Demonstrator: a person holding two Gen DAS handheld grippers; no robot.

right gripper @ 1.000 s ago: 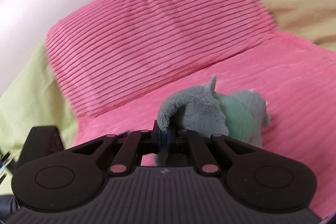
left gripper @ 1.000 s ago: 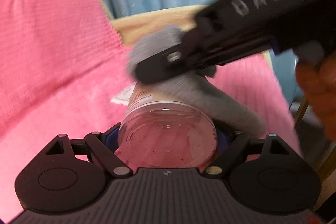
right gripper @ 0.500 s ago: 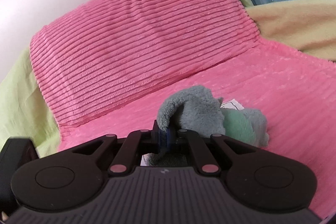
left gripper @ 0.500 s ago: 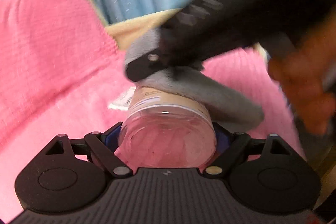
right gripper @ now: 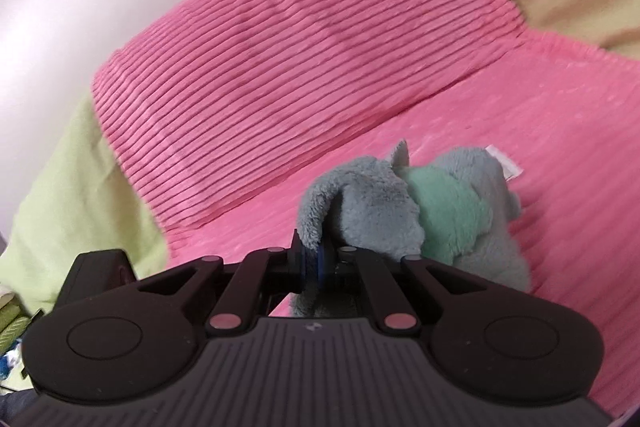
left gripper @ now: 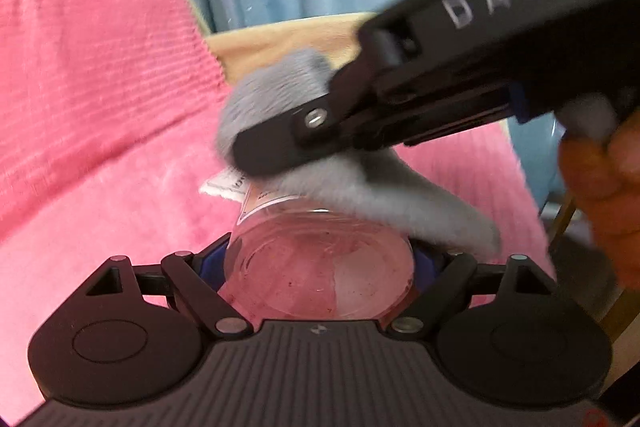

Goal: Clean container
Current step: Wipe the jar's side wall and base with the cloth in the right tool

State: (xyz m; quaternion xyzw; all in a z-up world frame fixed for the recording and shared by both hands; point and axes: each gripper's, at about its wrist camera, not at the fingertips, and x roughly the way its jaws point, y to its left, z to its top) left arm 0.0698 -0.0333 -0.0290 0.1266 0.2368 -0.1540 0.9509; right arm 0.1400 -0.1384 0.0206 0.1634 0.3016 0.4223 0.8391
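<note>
Change from half a second ago: in the left wrist view the right hand-held gripper (left gripper: 256, 151) sits lower on the cloth than before and reads sharper, its "DAS" lettering now legible; the cloth's tag shows at the container's upper left edge, as it did a second ago.
Container: clear plastic container (left gripper: 318, 263), its flat round end facing the left wrist camera, long axis running away from the camera along the fingers; a paper label wraps its far part.
Left hand-held gripper (left gripper: 318, 267): jaws clamped on the container from both sides, blue pads against its wall.
Cloth: grey fluffy cloth (left gripper: 360, 183) draped over the top and right side of the container, touching it; in the right wrist view the cloth (right gripper: 400, 211) is bunched, grey with a green patch.
Right hand-held gripper (right gripper: 320, 263): jaws closed together on a fold of the cloth.
Hand: a person's hand (left gripper: 600, 195) grips its handle, right of the container.
Surroundings: pink ribbed cushion (right gripper: 300, 47) behind the container, pink bedding under it.
</note>
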